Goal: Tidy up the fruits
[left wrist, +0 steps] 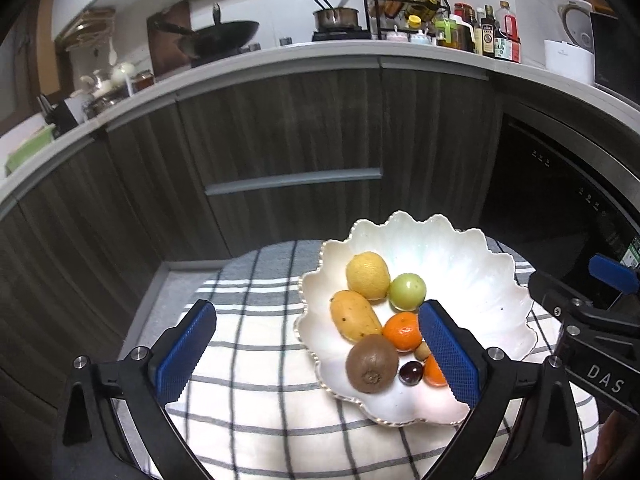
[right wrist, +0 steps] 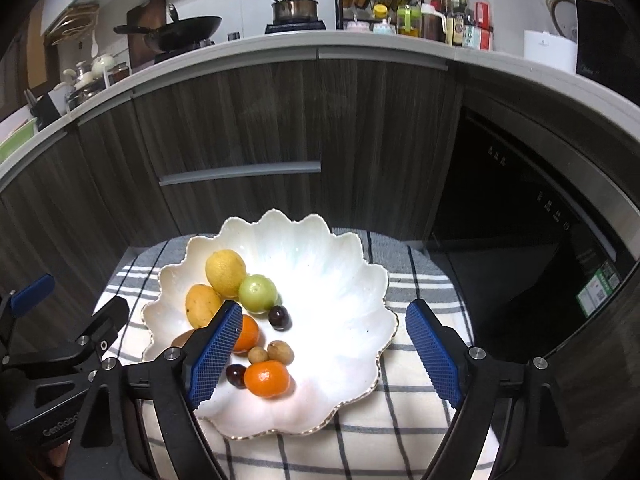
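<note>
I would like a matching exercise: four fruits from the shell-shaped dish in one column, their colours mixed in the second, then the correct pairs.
Column one:
1. lemon
2. kiwi
3. cherry
4. mandarin

Column two:
a. dark red
b. orange
c. yellow
d. brown

Pairs: 1-c, 2-d, 3-a, 4-b. All lie in the white dish.
</note>
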Available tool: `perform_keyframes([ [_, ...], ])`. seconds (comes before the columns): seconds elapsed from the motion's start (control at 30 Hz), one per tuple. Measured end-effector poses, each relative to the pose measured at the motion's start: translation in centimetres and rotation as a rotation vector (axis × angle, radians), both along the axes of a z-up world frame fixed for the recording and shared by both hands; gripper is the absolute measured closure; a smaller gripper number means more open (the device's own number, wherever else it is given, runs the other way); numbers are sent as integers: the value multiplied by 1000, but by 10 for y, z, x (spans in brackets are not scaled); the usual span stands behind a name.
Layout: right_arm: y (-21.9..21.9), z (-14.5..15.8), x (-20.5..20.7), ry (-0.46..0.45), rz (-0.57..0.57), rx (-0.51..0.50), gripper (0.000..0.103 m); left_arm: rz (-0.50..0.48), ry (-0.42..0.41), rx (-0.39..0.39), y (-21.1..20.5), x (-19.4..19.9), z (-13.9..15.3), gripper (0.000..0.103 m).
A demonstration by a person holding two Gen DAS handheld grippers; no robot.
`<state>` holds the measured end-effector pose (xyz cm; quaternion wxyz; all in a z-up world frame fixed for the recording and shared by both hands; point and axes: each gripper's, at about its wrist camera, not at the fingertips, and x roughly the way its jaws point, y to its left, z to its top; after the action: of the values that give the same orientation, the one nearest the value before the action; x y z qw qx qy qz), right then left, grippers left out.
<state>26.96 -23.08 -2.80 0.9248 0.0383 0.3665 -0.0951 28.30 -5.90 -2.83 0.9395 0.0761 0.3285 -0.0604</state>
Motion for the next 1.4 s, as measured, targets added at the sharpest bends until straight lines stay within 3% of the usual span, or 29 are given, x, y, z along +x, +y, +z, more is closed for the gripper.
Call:
perform_keyframes([
  [0.3,8,17,-32,-44,-6,-24,14,89,-74,-11,18,-40,19,0],
  [0.63,21,24,-72,-82,3,-71,14,116,-58,-29,33,-80,14,0],
  [1.17,32,12,-128,-92,18,-92,14,125,-91,9,42,-141,1,0],
  [1.4,37,10,-149,-120,22,-93,14,160,-106,-23,49,-160,0,0],
])
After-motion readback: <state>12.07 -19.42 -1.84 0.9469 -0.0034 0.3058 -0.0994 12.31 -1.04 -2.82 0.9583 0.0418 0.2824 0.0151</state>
